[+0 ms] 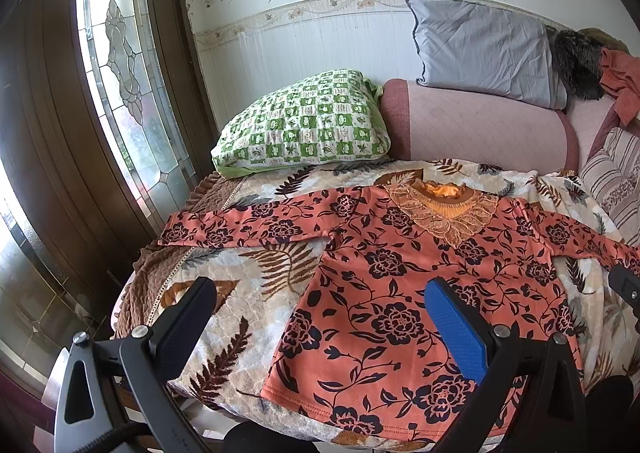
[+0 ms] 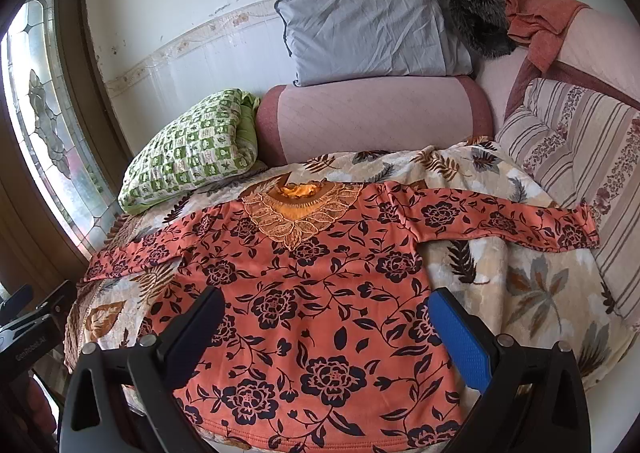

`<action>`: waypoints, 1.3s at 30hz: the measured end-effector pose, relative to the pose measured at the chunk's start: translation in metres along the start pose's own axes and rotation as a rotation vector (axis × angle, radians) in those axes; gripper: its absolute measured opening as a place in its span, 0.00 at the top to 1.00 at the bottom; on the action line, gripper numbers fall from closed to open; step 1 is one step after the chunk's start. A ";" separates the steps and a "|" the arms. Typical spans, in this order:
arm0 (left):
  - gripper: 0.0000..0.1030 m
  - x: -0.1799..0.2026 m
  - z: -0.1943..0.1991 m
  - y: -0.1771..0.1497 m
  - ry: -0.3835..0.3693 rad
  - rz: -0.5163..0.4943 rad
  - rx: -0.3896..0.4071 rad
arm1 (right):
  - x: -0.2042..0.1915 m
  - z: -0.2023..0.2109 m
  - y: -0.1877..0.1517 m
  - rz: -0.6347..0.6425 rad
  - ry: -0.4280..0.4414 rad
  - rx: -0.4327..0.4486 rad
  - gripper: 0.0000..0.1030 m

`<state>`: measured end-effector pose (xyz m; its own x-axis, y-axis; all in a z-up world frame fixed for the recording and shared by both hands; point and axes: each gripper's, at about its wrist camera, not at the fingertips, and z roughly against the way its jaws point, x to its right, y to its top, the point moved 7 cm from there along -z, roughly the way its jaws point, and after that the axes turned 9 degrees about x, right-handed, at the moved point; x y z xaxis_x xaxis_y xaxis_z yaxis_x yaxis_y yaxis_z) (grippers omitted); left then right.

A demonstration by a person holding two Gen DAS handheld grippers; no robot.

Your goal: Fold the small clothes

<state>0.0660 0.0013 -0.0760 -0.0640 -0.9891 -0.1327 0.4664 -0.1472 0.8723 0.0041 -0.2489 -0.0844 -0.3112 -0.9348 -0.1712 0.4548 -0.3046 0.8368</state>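
Blouse [image 1: 404, 293] lay flat ahead of your left tongs [image 1: 320, 305] and right tongs [image 2: 326, 317], both wide, empty; sleeves wanted folding inward first.

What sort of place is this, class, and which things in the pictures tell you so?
Most likely a lived-in room at home: a floral top spread on a leaf-print blanket, pillows on a pink sofa, and a leaded-glass door.

Both wrist fisheyes are looking forward and down along their own fingers, from near the blouse's hem edge. The left view is sitting further left, its left gripper [image 1: 320, 329] framing the lower frame; the right gripper [image 2: 326, 333] likewise. Both are sharing the floral blouse [image 1: 420, 285] [image 2: 320, 293] (collar upper centre) and green pillow [image 1: 304, 125] [image 2: 192, 149].
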 end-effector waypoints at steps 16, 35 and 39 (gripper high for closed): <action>0.00 0.002 -0.015 -0.016 -0.016 0.001 -0.058 | 0.008 -0.011 -0.003 -0.016 0.000 -0.044 0.00; 0.00 0.037 0.000 -0.166 -0.311 0.063 -0.393 | 0.176 -0.063 -0.042 -0.251 -0.106 -0.136 0.00; 0.00 0.042 -0.002 -0.170 -0.308 0.034 -0.414 | 0.259 -0.096 -0.022 -0.457 -0.158 -0.024 0.00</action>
<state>-0.0144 -0.0152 -0.2303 -0.2701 -0.9585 0.0915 0.7790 -0.1616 0.6059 -0.0065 -0.5020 -0.1972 -0.6061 -0.6654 -0.4358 0.2603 -0.6836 0.6819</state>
